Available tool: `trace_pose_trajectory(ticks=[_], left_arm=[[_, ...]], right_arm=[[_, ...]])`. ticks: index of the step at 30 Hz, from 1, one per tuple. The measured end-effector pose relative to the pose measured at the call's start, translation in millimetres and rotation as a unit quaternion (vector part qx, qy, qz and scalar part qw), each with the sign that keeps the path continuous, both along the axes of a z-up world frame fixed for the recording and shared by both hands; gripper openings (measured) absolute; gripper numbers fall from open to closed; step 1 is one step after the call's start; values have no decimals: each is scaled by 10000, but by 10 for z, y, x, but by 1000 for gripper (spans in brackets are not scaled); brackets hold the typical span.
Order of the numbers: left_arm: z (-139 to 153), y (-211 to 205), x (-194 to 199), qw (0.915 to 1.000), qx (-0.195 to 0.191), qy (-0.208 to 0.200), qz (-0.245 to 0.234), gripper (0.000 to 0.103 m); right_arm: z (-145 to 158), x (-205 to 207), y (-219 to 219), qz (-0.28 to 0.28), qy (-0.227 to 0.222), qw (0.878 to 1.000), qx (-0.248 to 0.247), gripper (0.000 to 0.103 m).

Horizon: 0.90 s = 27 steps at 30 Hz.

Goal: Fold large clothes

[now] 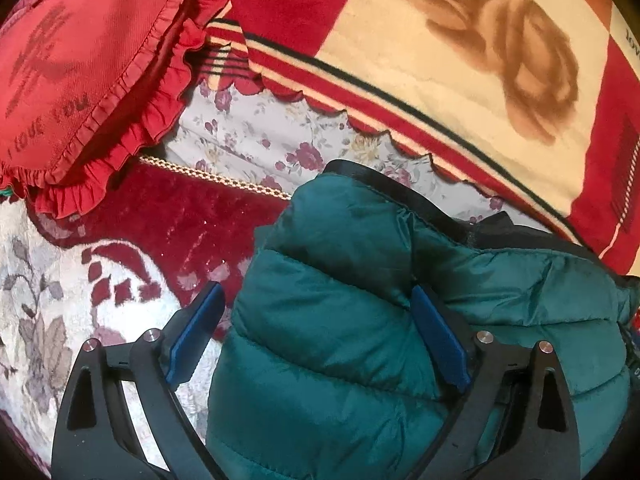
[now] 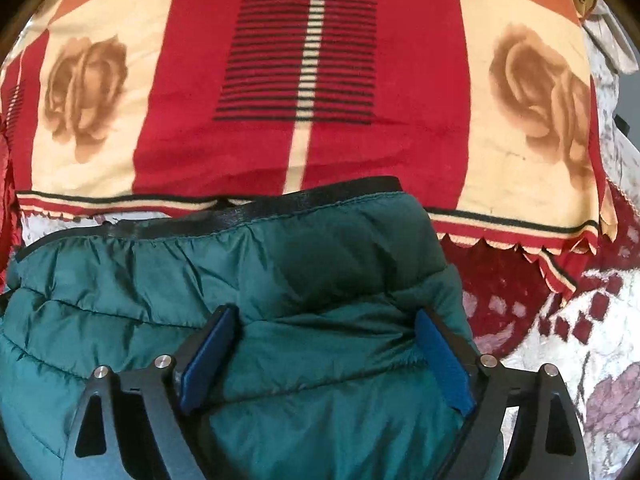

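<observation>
Green puffer jacket is lying bunched on the floral red-and-white bedspread, its black-trimmed edge facing the red-and-cream rose blanket. Left gripper is sitting with fingers wide, straddling the jacket's left edge, left pad off the fabric. Right gripper is also spread wide over a padded fold, not pinching it. Red ruffled pillow is resting beyond, at far left.

Green jacket between spread fingers

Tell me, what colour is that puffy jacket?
Dark teal green puffer jacket with black trim; clearest in the right wrist view.
</observation>
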<state>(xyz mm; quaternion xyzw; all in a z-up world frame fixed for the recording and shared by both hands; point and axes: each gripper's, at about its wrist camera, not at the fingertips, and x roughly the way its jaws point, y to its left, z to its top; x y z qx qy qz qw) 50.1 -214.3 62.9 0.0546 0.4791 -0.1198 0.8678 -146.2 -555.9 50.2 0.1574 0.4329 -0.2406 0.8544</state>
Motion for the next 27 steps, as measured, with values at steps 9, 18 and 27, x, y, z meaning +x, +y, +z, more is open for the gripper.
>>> trace_pose_trajectory(ticks=[9,18,27], left_arm=[[-24,34,-5,10000,-26,-16,10,95],[30,60,-83,9999,-68,-51,75,95],[357,370,-511,9989,-309,-354,-68,95]], right_arm=[[665,-503,433,484,-659,9966,-20,88],[169,-564,801,807,-57,9965,-215,96],[470,-922,826,722,-556,9954,281,96]])
